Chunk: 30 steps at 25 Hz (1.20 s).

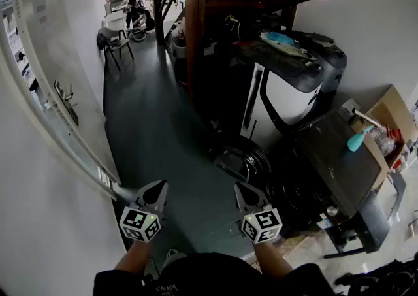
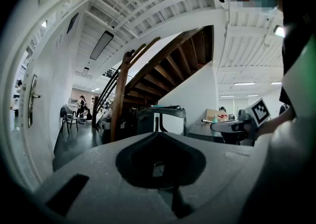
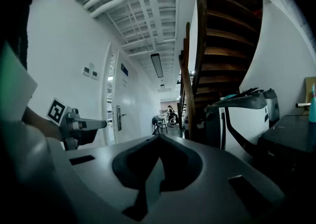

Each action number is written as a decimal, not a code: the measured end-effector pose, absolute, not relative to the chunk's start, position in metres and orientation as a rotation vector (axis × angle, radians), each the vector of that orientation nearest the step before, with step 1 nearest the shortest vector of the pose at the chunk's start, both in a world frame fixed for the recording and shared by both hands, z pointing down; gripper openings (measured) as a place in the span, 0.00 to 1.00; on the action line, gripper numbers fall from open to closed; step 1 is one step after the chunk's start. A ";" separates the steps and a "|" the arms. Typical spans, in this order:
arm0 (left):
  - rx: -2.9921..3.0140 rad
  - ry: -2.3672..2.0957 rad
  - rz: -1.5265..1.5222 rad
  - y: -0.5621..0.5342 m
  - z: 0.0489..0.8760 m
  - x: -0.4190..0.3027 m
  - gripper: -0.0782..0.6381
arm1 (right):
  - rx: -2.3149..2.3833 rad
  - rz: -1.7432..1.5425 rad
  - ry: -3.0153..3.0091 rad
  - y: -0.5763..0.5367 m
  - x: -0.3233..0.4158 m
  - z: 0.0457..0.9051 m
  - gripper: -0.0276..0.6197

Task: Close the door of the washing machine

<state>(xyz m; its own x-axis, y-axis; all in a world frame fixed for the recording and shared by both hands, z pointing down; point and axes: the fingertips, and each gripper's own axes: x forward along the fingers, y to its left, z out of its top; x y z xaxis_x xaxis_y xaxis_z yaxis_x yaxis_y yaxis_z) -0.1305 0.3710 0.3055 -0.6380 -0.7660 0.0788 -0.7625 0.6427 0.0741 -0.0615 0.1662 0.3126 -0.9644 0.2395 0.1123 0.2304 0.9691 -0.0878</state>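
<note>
We see a long corridor with a dark glossy floor [image 1: 150, 125]. White wall [image 1: 366, 33] on the right, white door [image 1: 72, 46] with a lever handle on the left. Wooden staircase [image 1: 196, 20] rises overhead. Chair [image 1: 117, 48] at the far end, strip light [image 2: 102, 45] on the ceiling.

The dark floor [image 1: 153, 125] is smooth and glossy and throws back light, while the white wall [image 1: 366, 33] behind the machines looks matt and painted. The black front-loading washing machine [image 1: 339, 164] has a smooth, faintly shiny top, and its round door [image 1: 243, 159] is glossy and dark. The brown stair post [image 1: 194, 27] is varnished wood, the open brown box [image 1: 395, 108] by the machine top's edge is plain matt cardboard, and the turquoise bottle [image 1: 358, 139] is smooth plastic.
</note>
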 end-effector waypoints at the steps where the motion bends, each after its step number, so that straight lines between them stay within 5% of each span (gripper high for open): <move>1: 1.291 -2.747 -0.061 0.368 0.307 -0.130 0.12 | -0.376 0.117 -2.998 0.166 -0.062 0.313 0.04; 6: 1.304 -2.756 -0.068 0.356 0.310 -0.132 0.12 | -0.411 0.140 -3.020 0.164 -0.074 0.315 0.06; 8: 1.334 -2.731 -0.085 0.348 0.313 -0.133 0.31 | -0.407 0.154 -3.007 0.162 -0.083 0.319 0.21; 14: 1.390 -2.617 -0.106 0.327 0.347 -0.164 0.41 | -0.378 0.181 -2.963 0.158 -0.115 0.344 0.35; 30: 1.811 -2.231 -0.040 0.267 0.368 -0.363 0.46 | 0.212 0.262 -2.931 0.121 -0.246 0.361 0.36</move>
<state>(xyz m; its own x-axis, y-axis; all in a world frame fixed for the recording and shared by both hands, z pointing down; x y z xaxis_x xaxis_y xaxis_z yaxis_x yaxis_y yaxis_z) -0.3631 0.2667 0.3685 -0.1846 -0.9647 0.1879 -0.9573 0.2198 0.1880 -0.2457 0.1206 0.3608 -0.9715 -0.1243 0.2018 -0.1582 0.9741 -0.1613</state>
